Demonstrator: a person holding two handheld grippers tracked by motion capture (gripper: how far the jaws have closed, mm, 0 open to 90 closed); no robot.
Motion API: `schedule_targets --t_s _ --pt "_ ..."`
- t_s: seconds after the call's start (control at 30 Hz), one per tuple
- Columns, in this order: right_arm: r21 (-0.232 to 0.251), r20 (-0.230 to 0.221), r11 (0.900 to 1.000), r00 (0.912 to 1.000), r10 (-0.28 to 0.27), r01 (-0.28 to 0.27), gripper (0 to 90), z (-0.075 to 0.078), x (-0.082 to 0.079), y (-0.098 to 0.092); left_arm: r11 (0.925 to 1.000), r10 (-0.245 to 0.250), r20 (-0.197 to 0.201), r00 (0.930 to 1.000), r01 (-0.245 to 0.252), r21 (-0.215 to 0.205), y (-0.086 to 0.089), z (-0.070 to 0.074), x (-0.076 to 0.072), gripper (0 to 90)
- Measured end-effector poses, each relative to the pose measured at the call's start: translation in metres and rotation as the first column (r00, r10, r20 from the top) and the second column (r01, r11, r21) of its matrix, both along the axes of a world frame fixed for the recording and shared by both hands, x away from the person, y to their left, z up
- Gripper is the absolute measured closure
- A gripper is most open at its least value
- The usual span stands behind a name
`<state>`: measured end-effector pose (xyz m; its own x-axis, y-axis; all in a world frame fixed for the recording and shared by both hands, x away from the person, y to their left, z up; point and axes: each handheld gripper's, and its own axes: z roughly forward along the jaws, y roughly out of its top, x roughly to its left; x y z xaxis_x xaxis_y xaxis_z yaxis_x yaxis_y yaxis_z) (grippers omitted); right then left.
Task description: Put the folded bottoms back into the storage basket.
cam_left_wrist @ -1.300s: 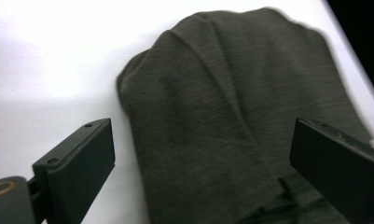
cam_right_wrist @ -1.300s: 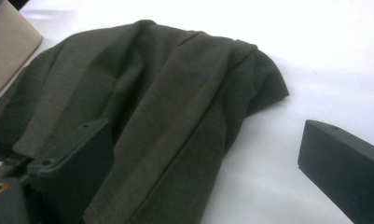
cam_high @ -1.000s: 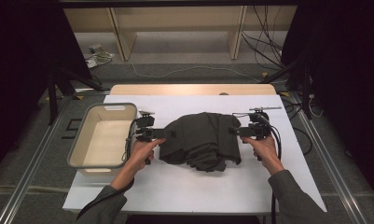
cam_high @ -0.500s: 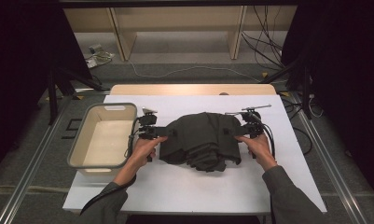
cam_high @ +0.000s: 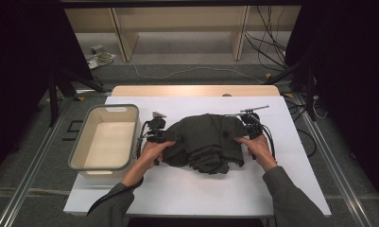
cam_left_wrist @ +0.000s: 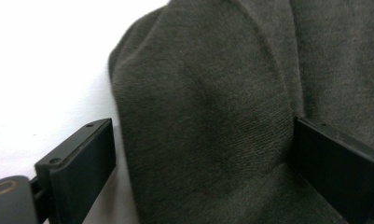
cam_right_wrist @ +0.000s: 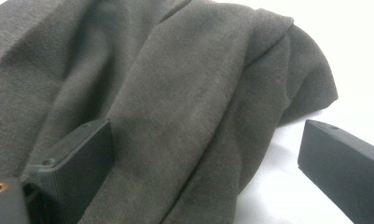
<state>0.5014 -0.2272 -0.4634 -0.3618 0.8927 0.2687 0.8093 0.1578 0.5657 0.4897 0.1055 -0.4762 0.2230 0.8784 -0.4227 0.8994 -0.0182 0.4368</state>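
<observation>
A dark grey-green cloth lies bunched in soft folds at the middle of the white tabletop, a little nearer the far edge than the person's side. Its knit surface shows close up in both gripper views, with rounded ridges running away from each camera.

The left tongs sit at the cloth's left edge. In the left gripper view their two black jaws stand spread, with a thick fold of the cloth lying between them; the fabric touches the right jaw, while a strip of tabletop shows beside the left jaw. The right tongs sit at the cloth's right edge. In the right gripper view their jaws are also spread wide: the cloth drapes against the left jaw, and the right jaw stands apart from it over bare tabletop.

The person's hands grip each tool, sleeves entering from the near side.

A pale rectangular bin with a grey rim stands just left of the left tongs.
</observation>
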Motion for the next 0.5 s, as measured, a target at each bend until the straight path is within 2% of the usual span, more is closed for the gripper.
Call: schedule_targets --t_s 0.07,0.23,0.33,0.43,0.5 --pt "-0.008 -0.003 1.0 1.0 0.002 -0.002 4.2 -0.001 0.001 0.0 0.9999 -0.011 0.011 0.9999 0.011 0.005 0.0 -0.001 0.0 7.0" --pt "0.005 -0.017 1.0 0.9998 -0.006 0.006 4.2 -0.004 0.003 -0.002 0.9997 -0.023 0.002 0.9997 0.023 -0.004 -0.003 -0.002 0.0 10.2" --pt "0.006 -0.032 1.0 0.9995 -0.007 0.007 4.1 -0.008 0.004 -0.001 0.9992 -0.035 0.003 0.9994 0.035 0.016 -0.009 -0.002 -0.001 8.8" --pt "-0.003 -0.036 1.0 0.9994 0.0 0.0 4.1 -0.011 0.006 0.002 0.9986 -0.053 -0.01 0.9986 0.053 -0.009 -0.017 -0.002 -0.002 9.2" --pt "0.006 -0.04 1.0 0.9992 0.003 -0.003 4.2 -0.011 0.006 0.003 0.9972 -0.074 -0.012 0.9972 0.074 -0.006 -0.024 -0.002 -0.003 9.7"
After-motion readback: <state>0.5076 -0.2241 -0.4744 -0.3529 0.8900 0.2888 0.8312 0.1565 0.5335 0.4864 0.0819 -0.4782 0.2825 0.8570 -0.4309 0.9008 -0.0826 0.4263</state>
